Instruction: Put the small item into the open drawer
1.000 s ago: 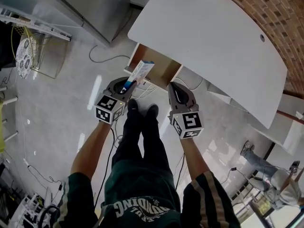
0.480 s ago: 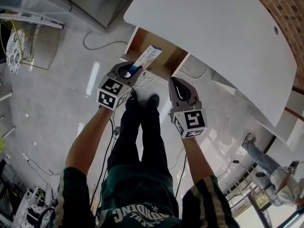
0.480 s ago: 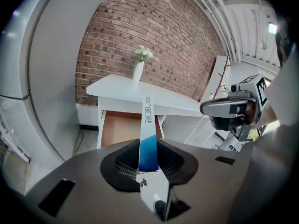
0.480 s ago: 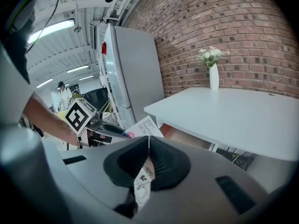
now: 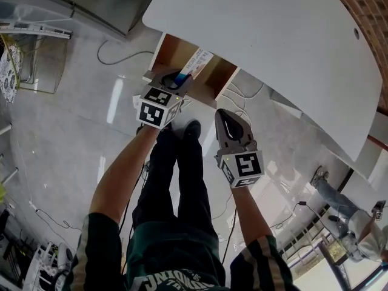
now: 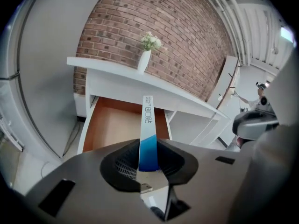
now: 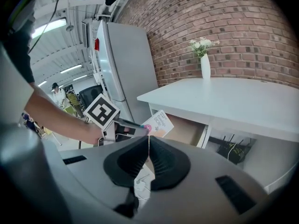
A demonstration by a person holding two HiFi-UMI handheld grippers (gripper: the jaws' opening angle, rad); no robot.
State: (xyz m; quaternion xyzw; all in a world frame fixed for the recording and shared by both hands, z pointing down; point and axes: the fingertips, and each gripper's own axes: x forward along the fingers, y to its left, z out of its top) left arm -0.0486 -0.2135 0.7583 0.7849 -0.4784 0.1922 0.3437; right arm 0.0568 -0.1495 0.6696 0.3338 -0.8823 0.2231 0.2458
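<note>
Item: small flat box, narrow, white with a blue near end and print along its face. Location: clamped by its blue end between the pads of the left gripper, whose jaws stand narrow upon it. Long axis: in line with the gripper's own pointing direction, so the white end leads away from the person and projects over the open drawer. Drawer: pulled out from under the white table, wooden floor bare where visible, lying directly ahead of and below the box; in the head view the box's far end already overlaps the drawer's mouth. Right gripper: jaws closed together with nothing between them, held to the right and nearer the person, well apart from the drawer. Nearer hand: the left, by a clear margin. Assessment: the release appears to turn on carrying the box a little farther over the wooden floor, then parting the jaws. Surroundings: vase of flowers on the tabletop, brick wall behind.
</note>
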